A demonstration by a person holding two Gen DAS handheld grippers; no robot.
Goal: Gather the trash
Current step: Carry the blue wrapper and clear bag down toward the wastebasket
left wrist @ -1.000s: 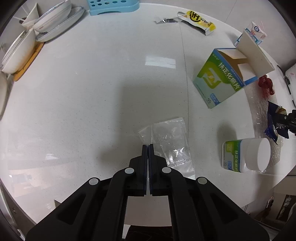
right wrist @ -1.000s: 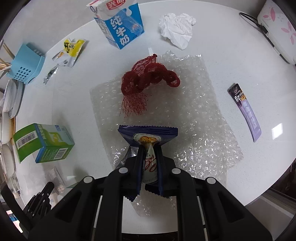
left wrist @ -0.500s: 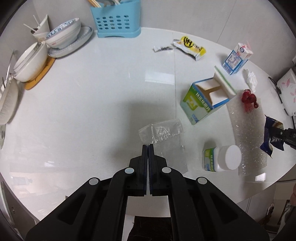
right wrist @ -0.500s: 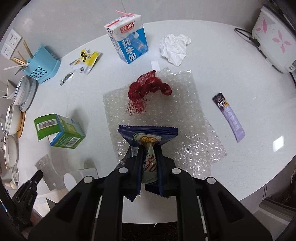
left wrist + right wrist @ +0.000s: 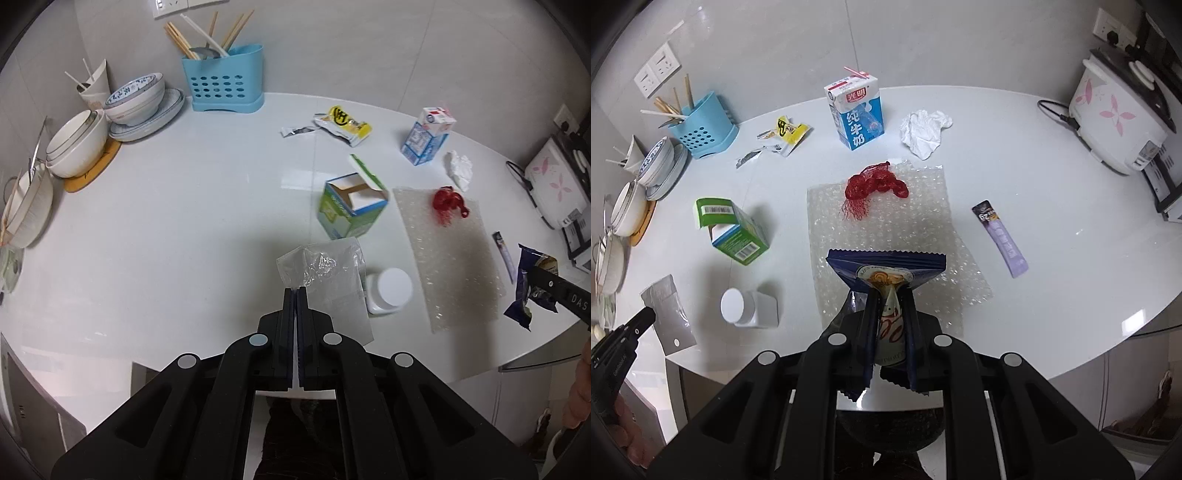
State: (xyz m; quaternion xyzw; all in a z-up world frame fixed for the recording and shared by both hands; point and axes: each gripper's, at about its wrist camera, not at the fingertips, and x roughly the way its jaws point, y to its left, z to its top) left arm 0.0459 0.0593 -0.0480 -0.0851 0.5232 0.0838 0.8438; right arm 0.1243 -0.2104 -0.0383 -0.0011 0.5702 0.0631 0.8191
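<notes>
Left hand-held gripper [image 5: 295, 291] is clamped tight on a corner of a clear plastic bag [image 5: 325, 273], which hangs above the white tabletop [image 5: 184, 229]. Right hand-held gripper [image 5: 889, 295] is pinched on a dark blue snack wrapper [image 5: 886, 264], held up over the bubble wrap [image 5: 886, 229]. Red mesh netting [image 5: 875, 184] sits on that sheet.

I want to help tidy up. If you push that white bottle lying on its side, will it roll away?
Probably: the white bottle lies on its side on the smooth table. It looks like light plastic, so a nudge may send it skidding too.
</notes>
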